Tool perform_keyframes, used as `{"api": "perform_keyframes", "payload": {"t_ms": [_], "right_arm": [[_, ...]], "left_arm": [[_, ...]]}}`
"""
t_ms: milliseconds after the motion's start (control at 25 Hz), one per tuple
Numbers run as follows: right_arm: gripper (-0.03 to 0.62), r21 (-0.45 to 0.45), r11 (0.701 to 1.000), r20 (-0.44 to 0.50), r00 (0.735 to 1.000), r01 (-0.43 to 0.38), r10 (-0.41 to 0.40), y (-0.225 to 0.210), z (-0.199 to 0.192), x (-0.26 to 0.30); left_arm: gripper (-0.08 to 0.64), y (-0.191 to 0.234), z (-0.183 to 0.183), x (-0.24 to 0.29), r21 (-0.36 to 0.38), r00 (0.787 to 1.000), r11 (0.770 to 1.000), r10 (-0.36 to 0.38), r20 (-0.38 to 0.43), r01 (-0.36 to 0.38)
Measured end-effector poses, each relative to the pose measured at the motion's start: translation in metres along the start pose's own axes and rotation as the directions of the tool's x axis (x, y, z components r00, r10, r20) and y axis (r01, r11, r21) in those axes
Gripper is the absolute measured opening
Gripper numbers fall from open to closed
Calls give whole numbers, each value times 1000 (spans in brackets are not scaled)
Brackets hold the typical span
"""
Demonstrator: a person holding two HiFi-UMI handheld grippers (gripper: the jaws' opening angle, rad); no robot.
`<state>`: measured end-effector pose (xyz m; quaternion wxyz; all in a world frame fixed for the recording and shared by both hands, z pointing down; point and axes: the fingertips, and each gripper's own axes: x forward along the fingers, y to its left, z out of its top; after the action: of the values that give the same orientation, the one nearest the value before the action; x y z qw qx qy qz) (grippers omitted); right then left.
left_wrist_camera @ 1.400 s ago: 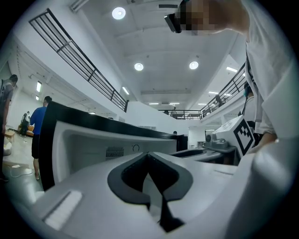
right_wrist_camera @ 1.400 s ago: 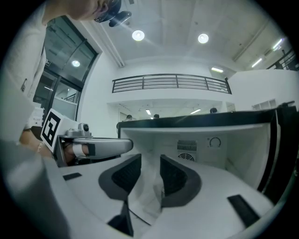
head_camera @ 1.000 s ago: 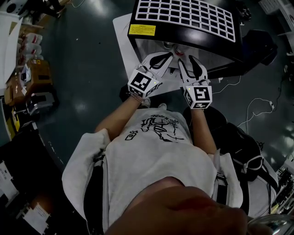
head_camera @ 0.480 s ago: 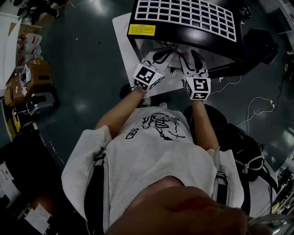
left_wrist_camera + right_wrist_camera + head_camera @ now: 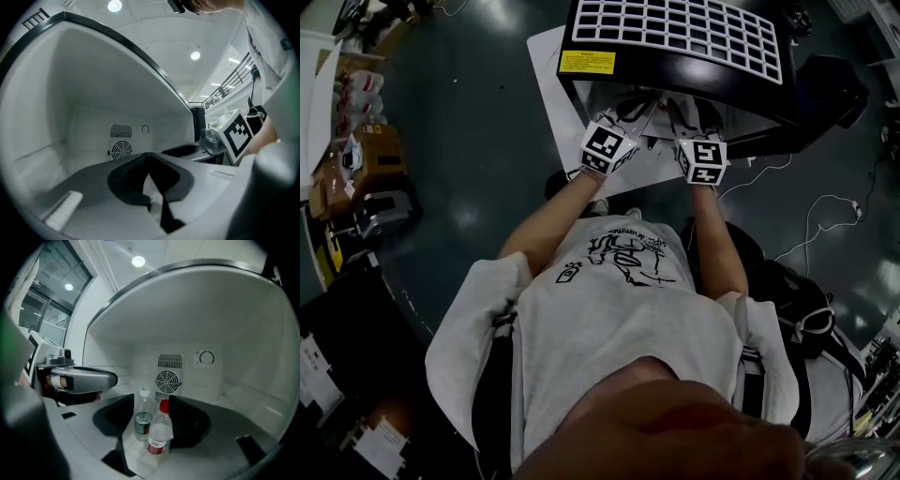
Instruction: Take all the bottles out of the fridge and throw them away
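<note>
Inside, right gripper [image 5: 151,405] reaching into the fridge [image 5: 234,333], jaws just opened wide, red-capped bottle [image 5: 160,432] and white-capped bottle [image 5: 143,420] upright between them mid-floor, neither gripped, left gripper [image 5: 150,157] alongside, jaws closed, empty.

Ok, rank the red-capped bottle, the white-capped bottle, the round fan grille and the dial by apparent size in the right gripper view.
1. red-capped bottle, though it stands nearer the camera.
2. white-capped bottle.
3. round fan grille.
4. dial.
</note>
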<state>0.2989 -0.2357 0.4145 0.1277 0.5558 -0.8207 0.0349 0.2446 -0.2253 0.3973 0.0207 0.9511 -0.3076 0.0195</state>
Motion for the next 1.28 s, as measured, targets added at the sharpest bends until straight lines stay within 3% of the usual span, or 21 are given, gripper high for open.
{"api": "perform_keyframes", "payload": {"t_ms": [600,1000,1280], "right_arm": [[219,25,999,-60,998,21,-20,-27,-31,53],[219,70,997,-80,996,37,-32,-36,-44,68],[195,53,998,-73,997,33,-29,-38,-42,69]], "left_arm": [[9,17,-20,25,-19,999,999,37,-39,-37],[9,24,-29,28,-44,996,997,53,-69,-56],[9,25,-27,25,-51,996,997,57,-72,-61]]}}
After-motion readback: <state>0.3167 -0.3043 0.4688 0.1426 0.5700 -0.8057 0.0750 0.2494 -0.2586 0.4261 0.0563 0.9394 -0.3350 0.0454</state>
